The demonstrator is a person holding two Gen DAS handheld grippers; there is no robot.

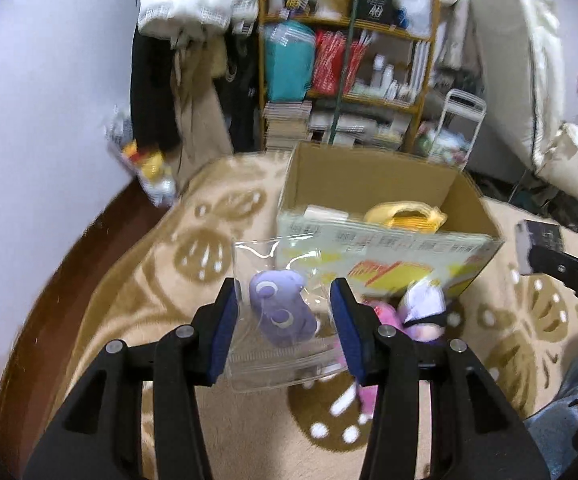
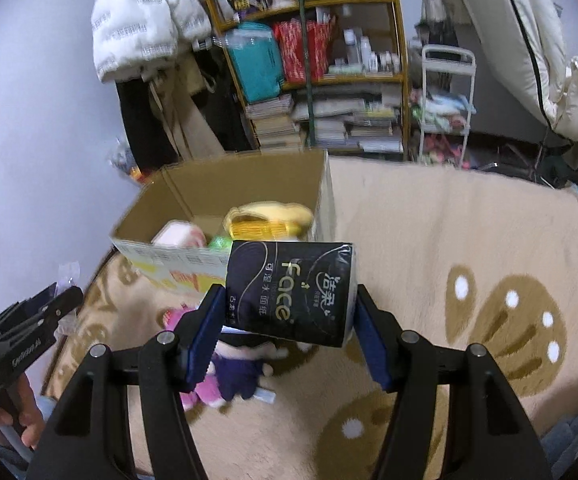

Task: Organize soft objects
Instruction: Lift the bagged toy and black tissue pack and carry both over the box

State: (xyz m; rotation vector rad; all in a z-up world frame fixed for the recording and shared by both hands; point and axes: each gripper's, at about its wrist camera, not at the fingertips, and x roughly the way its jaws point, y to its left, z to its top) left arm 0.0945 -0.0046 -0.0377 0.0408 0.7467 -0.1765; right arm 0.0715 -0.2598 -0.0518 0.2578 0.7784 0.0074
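— Since the cardboard box (image 2: 249, 188) is the biggest thing on the rug (image 2: 469, 240), start there: how full is it?

— Partly, I'd say. A yellow plush (image 2: 269, 218) lies inside against its far right wall, with something pale pink (image 2: 179, 236) and a bit of green beside it near the front wall. Plenty of room left.

— And what hasn't gone in?

— Two things are in the air just in front of the box. The right claw (image 2: 289, 320) is clenched on a black tissue pack (image 2: 291, 292), held up before the box's front wall. The left claw (image 1: 285, 320) grips a clear zip bag (image 1: 277, 320) with a purple moon plush (image 1: 283, 308) inside; its pads press the bag's sides.

— Anything on the rug?

— Yes, right at the foot of the box's front wall: a pink soft toy (image 2: 197, 392) and a small doll in dark purple (image 2: 237, 372), lying together, untouched.

— So, halfway?

— Roughly, by my guess. Two items need dropping in, then those two.
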